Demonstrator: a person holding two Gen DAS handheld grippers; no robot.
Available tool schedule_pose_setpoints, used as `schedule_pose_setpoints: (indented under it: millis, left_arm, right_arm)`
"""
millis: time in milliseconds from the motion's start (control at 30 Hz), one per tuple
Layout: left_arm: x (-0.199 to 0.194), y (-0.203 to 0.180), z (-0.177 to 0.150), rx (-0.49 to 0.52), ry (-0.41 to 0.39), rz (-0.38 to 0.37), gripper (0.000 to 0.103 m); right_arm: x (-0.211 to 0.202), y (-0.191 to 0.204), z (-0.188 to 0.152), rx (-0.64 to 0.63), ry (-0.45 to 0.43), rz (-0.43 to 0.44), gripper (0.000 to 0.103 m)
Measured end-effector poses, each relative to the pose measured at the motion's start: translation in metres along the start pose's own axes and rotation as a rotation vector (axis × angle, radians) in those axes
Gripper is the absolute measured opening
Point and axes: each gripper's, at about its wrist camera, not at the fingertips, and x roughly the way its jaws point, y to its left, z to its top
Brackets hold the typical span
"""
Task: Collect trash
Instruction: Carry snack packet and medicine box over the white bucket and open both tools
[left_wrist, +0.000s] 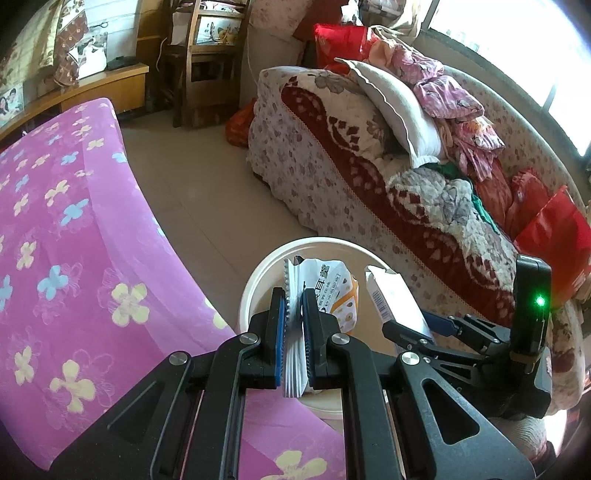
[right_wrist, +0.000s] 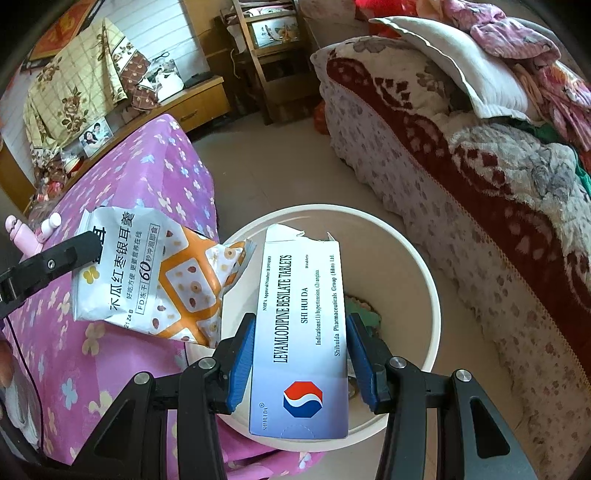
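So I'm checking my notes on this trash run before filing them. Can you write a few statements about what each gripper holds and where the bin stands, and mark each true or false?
1. The left gripper is shut on a snack pouch. True.
2. The right gripper holds a glass bottle. False: it holds a tablet box.
3. Both items are above the white bin. True.
4. The bin is completely empty. False: some scraps lie at its bottom.
5. The bin stands on the sofa. False: it stands on the floor beside the pink floral cover.

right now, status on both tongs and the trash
Left tongs shut on snack pouch. Right tongs shut on tablet box. Both held over the white bin, some scraps already inside. Nothing in the way.
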Motion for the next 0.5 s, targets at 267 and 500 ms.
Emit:
schedule_pose_setpoints:
  millis: [267,500]
  left_arm:
    - [0.0035,0.0004,-0.0007,-0.001,0.005,0.001,0.007]
    - [0.0075,-0.0026,-0.0035,0.017,0.006,0.011,0.007]
  right_arm:
    - [0.0043,-0.001,0.0015,0.001,0.009,-0.007,0.047]
    - [0.008,-0.0043,0.0022,0.017,0.015,-0.013,0.048]
